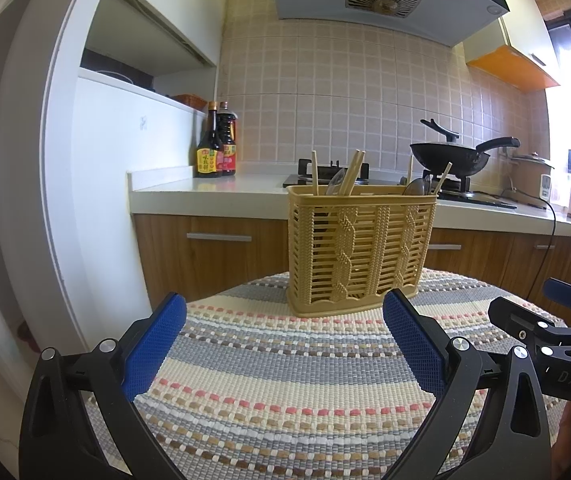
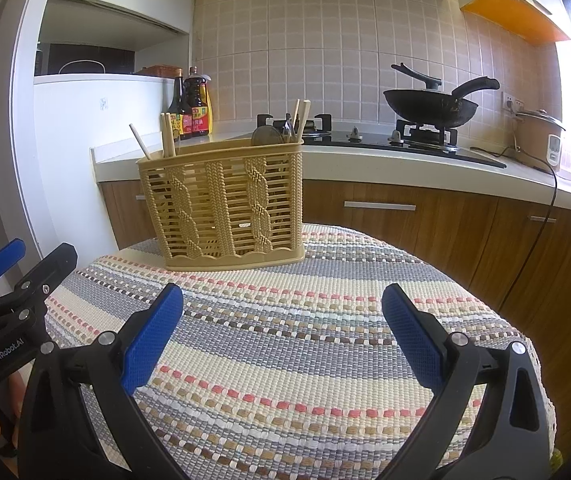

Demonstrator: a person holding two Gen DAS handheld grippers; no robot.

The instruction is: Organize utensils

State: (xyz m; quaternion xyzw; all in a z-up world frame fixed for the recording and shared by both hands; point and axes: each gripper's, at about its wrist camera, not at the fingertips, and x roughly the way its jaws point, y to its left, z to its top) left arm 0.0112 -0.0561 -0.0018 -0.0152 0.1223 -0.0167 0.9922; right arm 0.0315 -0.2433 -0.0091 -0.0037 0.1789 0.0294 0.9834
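- Basket (image 1: pixel 359 250) of tan plastic, moulded to imitate wicker with horizontal slats and braided cable columns, stands upright at the far edge of a small round surface covered by a woven mat (image 1: pixel 285 380).
- Mat texture is a coarse, nubby weave in grey, cream, brown and coral stripes; it drapes over the rounded edge.
- Wooden chopsticks (image 1: pixel 351 172), pale and slender, lean at angles out of the basket's left compartment; more sticks (image 1: pixel 443 178) and the rounded bowls of metal spoons (image 1: pixel 417 186) rise from the right end.
- Left gripper (image 1: pixel 285 340) hovers low over the mat, short of the basket, its jaws spread wide with nothing between them; the blue pads (image 1: pixel 157 344) have a fine diamond-grid texture and sit on matte black arms.
- Right gripper (image 2: pixel 283 336) is likewise over the mat, near side of the basket, jaws spread apart and empty, with the same blue textured pads (image 2: pixel 413 340).
- Each gripper shows at the edge of the other's view, so the two sit side by side.
- Behind, a pale stone counter (image 2: pixel 365 160) on wood-grain cabinets carries a black wok (image 2: pixel 431 110) on a gas hob, and two dark sauce bottles (image 2: pixel 191 106) with red and yellow labels stand against small square beige wall tiles.
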